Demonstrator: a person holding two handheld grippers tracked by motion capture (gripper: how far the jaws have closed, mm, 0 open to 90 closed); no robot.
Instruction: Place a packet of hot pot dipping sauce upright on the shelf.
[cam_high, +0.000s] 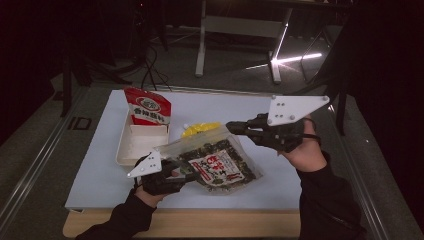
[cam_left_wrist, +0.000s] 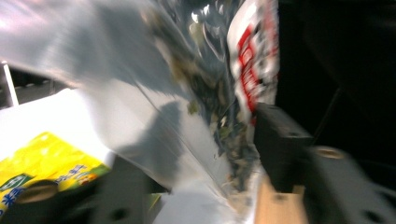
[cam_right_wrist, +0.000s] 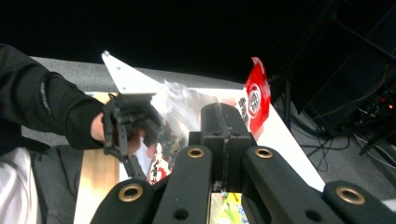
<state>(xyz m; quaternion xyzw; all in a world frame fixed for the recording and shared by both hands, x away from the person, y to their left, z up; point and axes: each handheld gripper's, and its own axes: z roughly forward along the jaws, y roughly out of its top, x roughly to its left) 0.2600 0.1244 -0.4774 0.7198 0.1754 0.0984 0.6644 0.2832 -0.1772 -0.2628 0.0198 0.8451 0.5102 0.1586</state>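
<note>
Bagging step: right gripper clamps clear zip bag at 2 o'clock; left gripper, jaws part-closed around seaweed packet, grip unconfirmed. Next: verify hold.

Your left gripper view is motion-blurred: the clear bag smears out past 12 o'clock, and the print on the snack pack inside is unreadable. The yellow packet is cut off at 8 o'clock. Can't tell if the pads touch the bag there.

In the high view, the bag hides most of that packet.
</note>
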